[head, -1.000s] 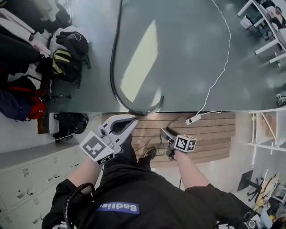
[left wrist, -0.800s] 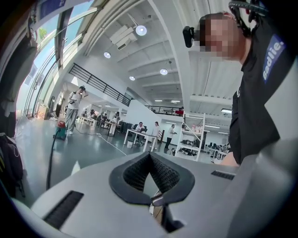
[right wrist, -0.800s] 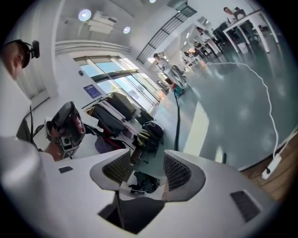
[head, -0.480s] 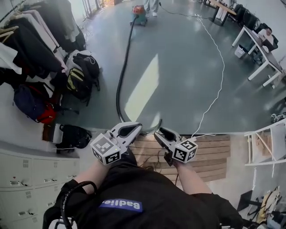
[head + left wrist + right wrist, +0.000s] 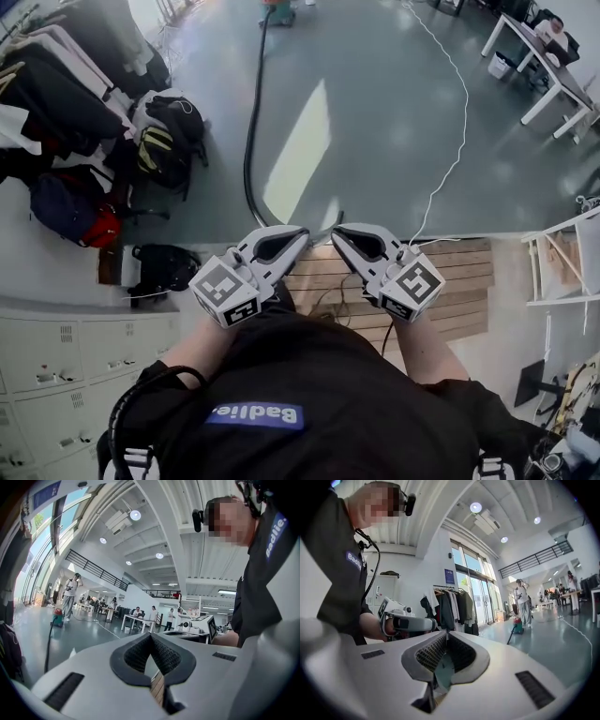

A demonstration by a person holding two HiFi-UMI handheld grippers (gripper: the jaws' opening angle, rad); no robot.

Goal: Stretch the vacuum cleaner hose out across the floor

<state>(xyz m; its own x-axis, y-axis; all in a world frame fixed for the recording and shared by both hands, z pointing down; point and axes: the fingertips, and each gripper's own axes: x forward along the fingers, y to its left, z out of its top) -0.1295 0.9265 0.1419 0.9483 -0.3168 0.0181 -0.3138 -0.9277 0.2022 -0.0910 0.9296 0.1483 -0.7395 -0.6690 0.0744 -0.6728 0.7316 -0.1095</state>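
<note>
The black vacuum hose [image 5: 249, 141] runs from the red and teal vacuum cleaner [image 5: 278, 11] at the far end down the grey floor. It curves behind my grippers. Both grippers hang in the air before my chest, tips turned toward each other, well above the hose. My left gripper [image 5: 302, 232] is shut and empty, its tips meeting in the left gripper view [image 5: 151, 635]. My right gripper [image 5: 336, 230] has just been closing; its jaws meet with nothing between them [image 5: 446, 633]. The vacuum cleaner [image 5: 517, 626] and a person beside it show far off.
A white cable [image 5: 450, 159] loops over the floor to the right of the hose. A wooden platform [image 5: 459, 281] lies under me. Backpacks [image 5: 169, 136] and a clothes rack [image 5: 56, 84] line the left; lockers [image 5: 56, 366] stand near left. Tables [image 5: 553, 75] are far right.
Both grippers rose from near the wooden platform to chest height. The right one rolled over and its jaws went from open to shut. The head view tilted up, showing the vacuum.
</note>
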